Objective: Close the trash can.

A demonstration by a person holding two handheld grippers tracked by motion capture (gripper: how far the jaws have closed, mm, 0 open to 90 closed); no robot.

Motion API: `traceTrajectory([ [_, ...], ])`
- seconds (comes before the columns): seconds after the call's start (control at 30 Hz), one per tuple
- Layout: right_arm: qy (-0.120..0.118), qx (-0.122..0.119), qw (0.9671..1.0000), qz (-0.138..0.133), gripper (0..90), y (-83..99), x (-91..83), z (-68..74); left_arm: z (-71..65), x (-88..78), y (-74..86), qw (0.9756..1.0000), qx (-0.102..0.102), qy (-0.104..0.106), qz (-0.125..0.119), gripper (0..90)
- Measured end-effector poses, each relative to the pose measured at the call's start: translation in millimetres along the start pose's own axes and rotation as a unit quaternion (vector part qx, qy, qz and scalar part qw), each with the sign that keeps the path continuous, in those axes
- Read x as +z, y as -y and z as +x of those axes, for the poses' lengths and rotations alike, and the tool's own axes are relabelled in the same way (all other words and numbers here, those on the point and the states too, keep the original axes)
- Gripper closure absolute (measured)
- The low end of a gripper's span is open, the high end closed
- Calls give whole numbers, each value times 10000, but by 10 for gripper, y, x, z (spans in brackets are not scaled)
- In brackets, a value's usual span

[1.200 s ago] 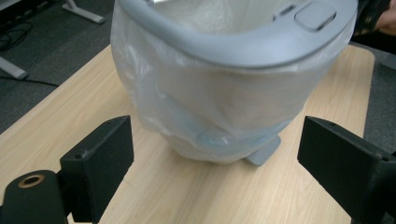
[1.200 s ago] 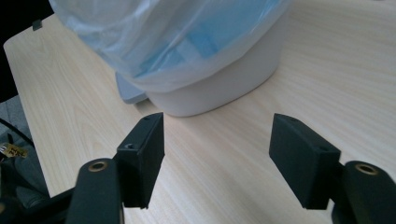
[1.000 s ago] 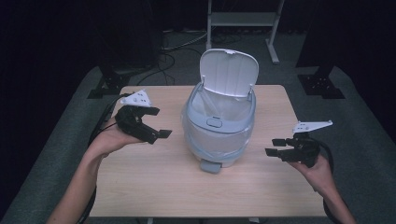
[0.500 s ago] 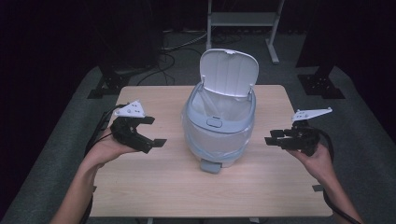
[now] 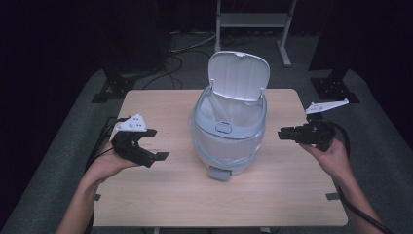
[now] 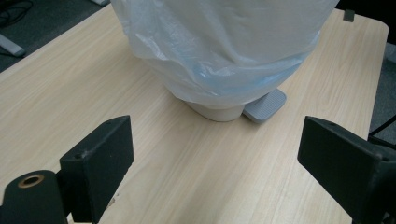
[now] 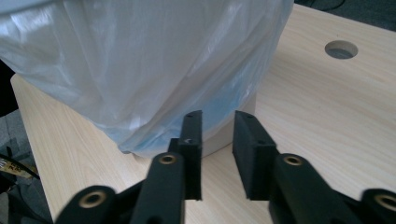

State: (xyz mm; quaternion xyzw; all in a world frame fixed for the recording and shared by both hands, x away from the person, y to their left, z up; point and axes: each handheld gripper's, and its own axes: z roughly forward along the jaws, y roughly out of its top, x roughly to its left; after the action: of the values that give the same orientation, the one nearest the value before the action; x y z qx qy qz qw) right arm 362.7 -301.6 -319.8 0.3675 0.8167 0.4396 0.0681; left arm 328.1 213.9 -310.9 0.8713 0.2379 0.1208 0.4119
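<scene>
A white pedal bin [image 5: 228, 134] stands mid-table with its lid [image 5: 238, 75] tipped up and its grey pedal [image 5: 220, 173] facing me. A translucent bag [image 6: 224, 42] lines it and drapes down its outside. My left gripper [image 5: 157, 144] hovers left of the bin, open wide with nothing between its jaws; the left gripper view [image 6: 215, 135] looks at the pedal [image 6: 265, 105]. My right gripper [image 5: 282, 133] is held right of the bin and points at it. Its jaws [image 7: 218, 119] have just been closing and stand a narrow gap apart, empty, just short of the bag [image 7: 140, 70].
The wooden table [image 5: 146, 195] has a round cable hole [image 7: 341, 48] near the bin. A metal stand [image 5: 253, 19] and loose cables [image 5: 180, 48] lie on the floor behind. Black stand feet [image 5: 112, 87] flank the far corners.
The right gripper rose and its jaws narrowed from wide apart to a small gap. The left gripper sank and drew back toward the near left, still open.
</scene>
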Motion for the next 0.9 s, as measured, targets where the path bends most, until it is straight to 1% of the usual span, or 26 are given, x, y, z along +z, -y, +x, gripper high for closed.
traceTrajectory([
  [0.13,18,-53,10000,41,803,-96,-25,-2,-5,9,47,10000,-1,9,5,96],
  [0.3,92,-103,9999,70,845,-190,-50,5,-9,-1,85,10000,-3,5,-1,96],
  [0.37,105,-102,9999,71,856,-212,-58,2,-17,-4,97,10000,-5,6,-14,96],
  [0.47,125,-97,9998,76,870,-269,-73,-16,-27,-4,117,10000,24,1,29,96],
  [0.6,135,-89,9999,56,880,-359,-86,-39,-33,5,144,10000,-1,5,25,96],
  [0.9,163,-151,9997,46,893,-645,-107,-47,-34,-11,178,10000,33,-12,89,96],
])
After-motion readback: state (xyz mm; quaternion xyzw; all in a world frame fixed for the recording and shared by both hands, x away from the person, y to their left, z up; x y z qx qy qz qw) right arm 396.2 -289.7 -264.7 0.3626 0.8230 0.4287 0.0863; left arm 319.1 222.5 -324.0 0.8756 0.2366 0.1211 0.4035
